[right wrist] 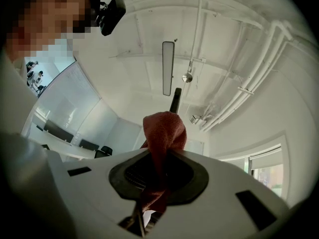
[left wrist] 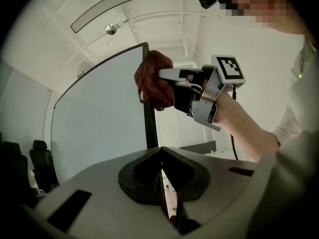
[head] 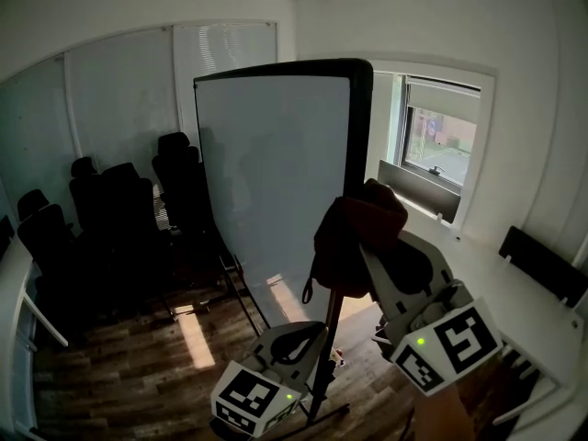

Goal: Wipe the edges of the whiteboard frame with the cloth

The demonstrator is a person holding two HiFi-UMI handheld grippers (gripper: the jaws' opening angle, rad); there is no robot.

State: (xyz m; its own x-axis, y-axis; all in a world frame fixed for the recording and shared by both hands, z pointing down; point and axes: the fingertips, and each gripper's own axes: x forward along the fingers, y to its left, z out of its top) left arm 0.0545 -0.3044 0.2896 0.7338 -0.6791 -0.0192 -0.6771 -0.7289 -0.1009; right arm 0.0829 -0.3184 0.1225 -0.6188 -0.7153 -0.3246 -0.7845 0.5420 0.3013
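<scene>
Step in hand: wiping the right edge of the frame (head: 360, 136). The top and left edges are, by judgement, not yet being addressed.

The right gripper (head: 367, 251) is pinching the cloth (head: 354, 232) between closed jaws. The cloth is bunching out past the tips and pressing on the right edge of the whiteboard (head: 276, 182), about halfway down from the top right corner.

The left gripper (left wrist: 160, 153) is sitting low, near the bottom right corner. Its jaws are pressed together with nothing clearly between them, and the frame is rising just beyond the tips. Whether it is touching the frame cannot be told.

Next move, by judgement, is running the cloth along this edge while keeping it pressed against the frame. The wad is hanging loosely and may slip off sideways.
</scene>
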